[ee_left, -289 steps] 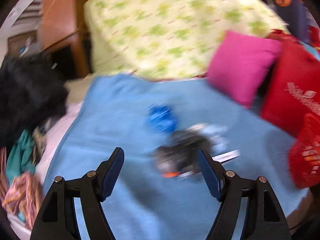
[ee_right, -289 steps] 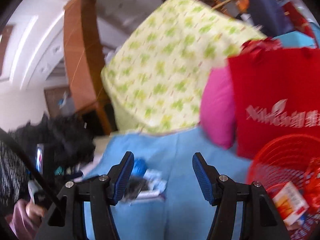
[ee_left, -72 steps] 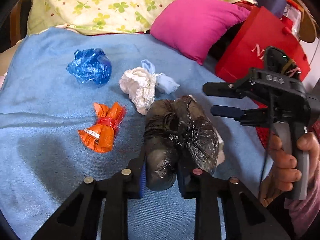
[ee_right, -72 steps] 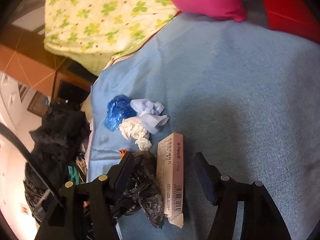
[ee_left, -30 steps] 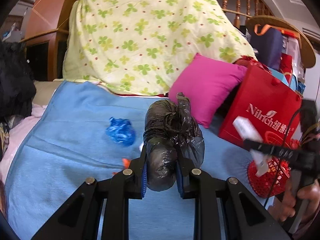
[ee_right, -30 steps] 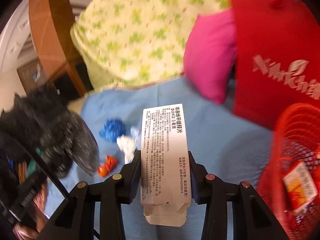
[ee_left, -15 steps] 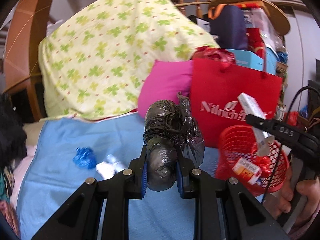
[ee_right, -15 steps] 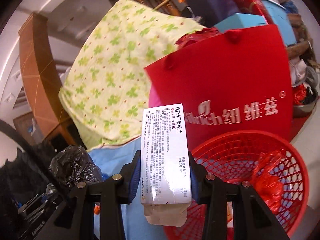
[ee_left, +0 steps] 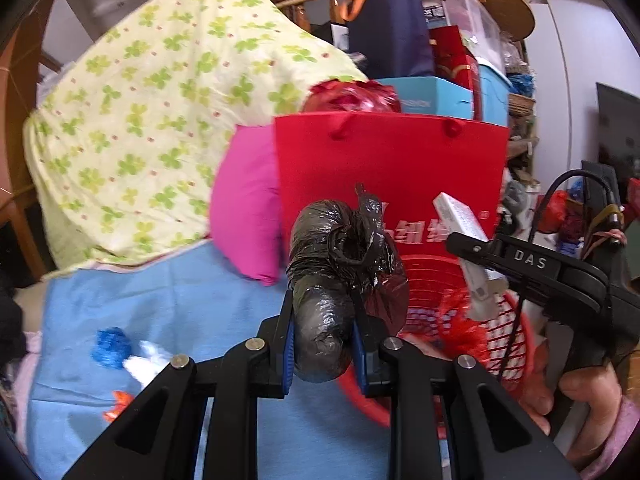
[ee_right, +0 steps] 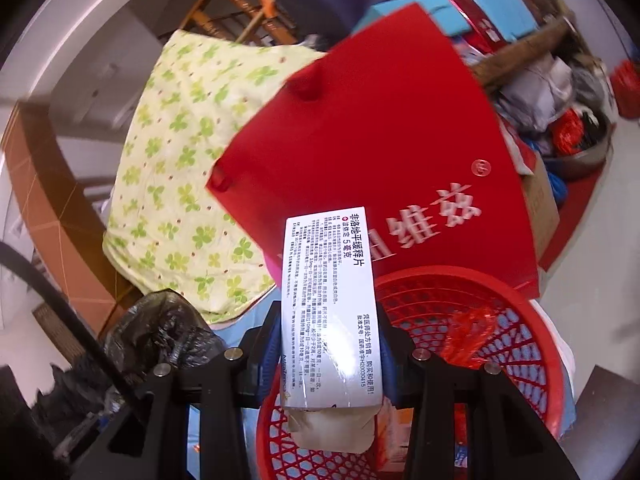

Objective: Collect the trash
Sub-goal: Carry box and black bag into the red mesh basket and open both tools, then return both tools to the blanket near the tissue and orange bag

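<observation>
My left gripper (ee_left: 323, 342) is shut on a knotted black plastic bag (ee_left: 336, 280) and holds it in the air just left of the red mesh basket (ee_left: 508, 332). My right gripper (ee_right: 326, 354) is shut on a white medicine box (ee_right: 328, 304) printed with Chinese text, held over the near rim of the red basket (ee_right: 520, 320). The box (ee_left: 466, 240) and right gripper also show in the left wrist view, above the basket. The black bag (ee_right: 160, 332) shows at the left of the right wrist view. Red wrappers lie in the basket.
A blue crumpled bag (ee_left: 112, 348), white paper wad (ee_left: 148, 360) and orange wrapper (ee_left: 118, 404) lie on the blue blanket (ee_left: 180, 300). A red paper bag (ee_left: 392, 168), pink pillow (ee_left: 244, 200) and clover-print quilt (ee_left: 160, 100) stand behind. Cluttered boxes fill the back right.
Both grippers have carried their loads further right toward the red basket. The medicine box now hangs over the basket's rim, and the black bag is close beside the basket.
</observation>
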A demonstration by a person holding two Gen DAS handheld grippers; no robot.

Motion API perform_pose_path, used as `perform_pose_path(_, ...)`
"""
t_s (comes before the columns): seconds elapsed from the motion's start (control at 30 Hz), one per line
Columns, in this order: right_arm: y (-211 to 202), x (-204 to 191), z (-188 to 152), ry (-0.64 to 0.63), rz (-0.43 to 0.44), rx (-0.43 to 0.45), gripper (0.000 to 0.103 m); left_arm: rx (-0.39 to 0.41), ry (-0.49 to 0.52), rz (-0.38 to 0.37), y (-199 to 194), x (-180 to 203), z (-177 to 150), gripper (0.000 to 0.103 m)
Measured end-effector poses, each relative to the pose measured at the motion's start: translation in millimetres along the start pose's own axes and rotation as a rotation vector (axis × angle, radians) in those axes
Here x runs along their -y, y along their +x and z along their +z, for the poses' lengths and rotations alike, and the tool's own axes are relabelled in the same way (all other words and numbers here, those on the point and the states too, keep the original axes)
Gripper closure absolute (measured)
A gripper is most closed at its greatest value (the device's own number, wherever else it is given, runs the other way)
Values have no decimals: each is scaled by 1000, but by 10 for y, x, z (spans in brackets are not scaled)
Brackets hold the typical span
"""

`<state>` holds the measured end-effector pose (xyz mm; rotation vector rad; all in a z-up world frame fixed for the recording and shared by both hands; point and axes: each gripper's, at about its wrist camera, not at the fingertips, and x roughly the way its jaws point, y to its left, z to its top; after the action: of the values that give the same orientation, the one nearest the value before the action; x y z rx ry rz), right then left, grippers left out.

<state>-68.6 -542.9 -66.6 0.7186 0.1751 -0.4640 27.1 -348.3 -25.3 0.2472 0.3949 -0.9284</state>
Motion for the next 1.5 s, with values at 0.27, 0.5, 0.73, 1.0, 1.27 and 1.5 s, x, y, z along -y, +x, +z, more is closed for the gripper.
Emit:
perform_pose_path(0.27, 100, 342, 49, 124, -7, -68, 56, -96, -73, -144, 406, 200, -37, 69)
perform_pose_path(0.5, 134, 425, 35, 165, -10, -82, 30, -132, -162, -170, 509, 46, -172, 40)
perform_pose_path(0.73, -106, -124, -57, -18, 88, 73, 30, -102, -170, -43, 201, -545, -408, 38)
perform_pose_path(1.0, -107, -1048, -501, -236, 298, 88, 30, -127, -328, 296, -273, -1806, -1177, 37)
perform_pose_path(1.27, 583, -1643, -1128, -303, 350, -168, 30, -163, -468, 421, -435, -2648, -1613, 37)
perform_pose_path(1.5, 1414, -1751, -1553, -263, 298, -411, 30, -251, -469, 351, -77, -2840, -1708, 37)
